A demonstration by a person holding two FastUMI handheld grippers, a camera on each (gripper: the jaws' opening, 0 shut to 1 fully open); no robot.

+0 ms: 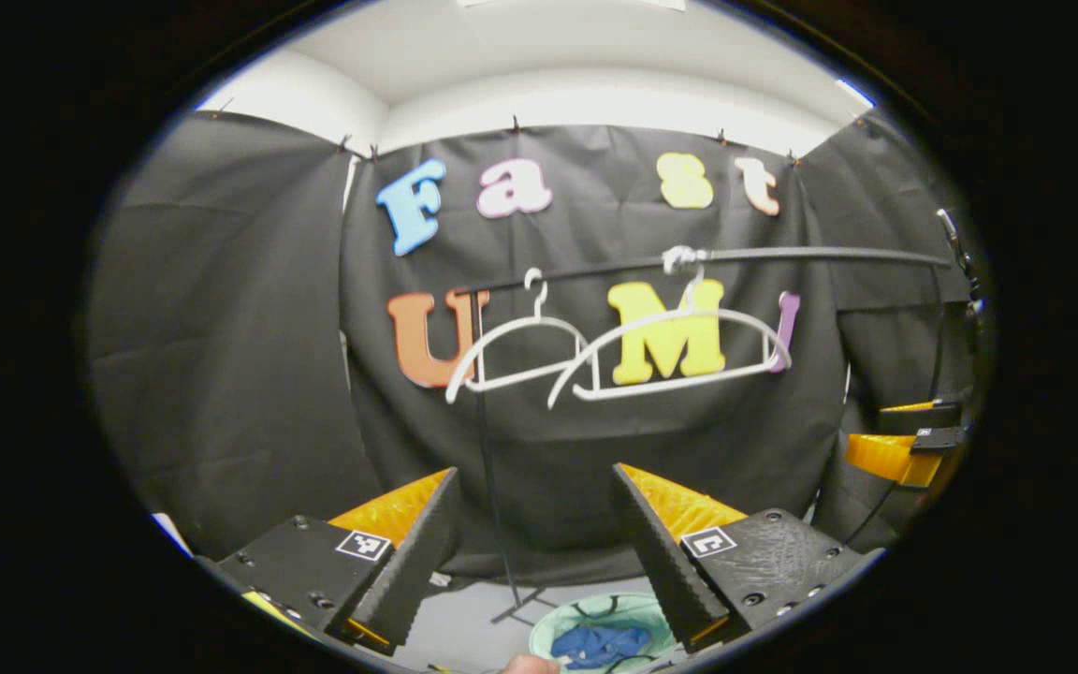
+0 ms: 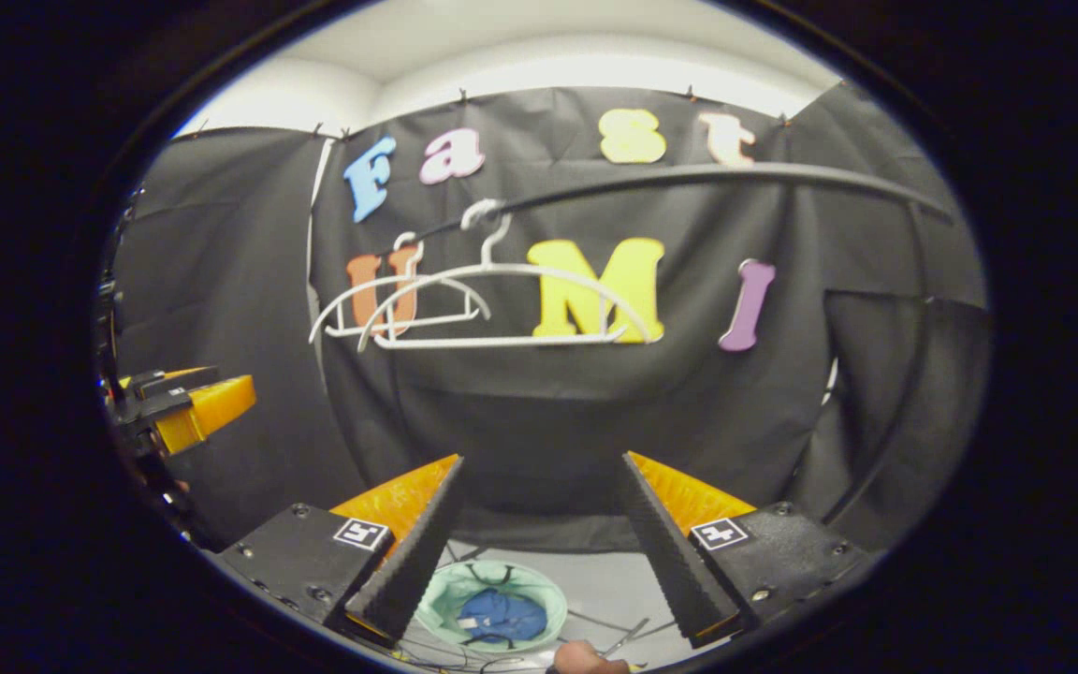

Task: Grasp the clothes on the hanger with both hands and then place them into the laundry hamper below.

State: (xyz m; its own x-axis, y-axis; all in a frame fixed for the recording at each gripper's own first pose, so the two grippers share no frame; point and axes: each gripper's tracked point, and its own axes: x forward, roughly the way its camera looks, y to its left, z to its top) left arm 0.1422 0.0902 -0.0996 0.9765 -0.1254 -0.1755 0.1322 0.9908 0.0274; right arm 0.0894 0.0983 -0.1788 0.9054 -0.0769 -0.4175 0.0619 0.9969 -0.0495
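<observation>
in the left gripper view our left gripper [image 1: 539,552] has its fingers spread apart on nothing, and the laundry hamper [image 1: 548,629] is cut off at the bottom edge, with blue clothes [image 1: 600,646] lying inside it. two white hangers [image 1: 670,351] hang bare on the black rail [image 1: 782,255]. in the right gripper view our right gripper [image 2: 539,543] is likewise apart and empty, the hamper partly hidden behind one finger.
</observation>
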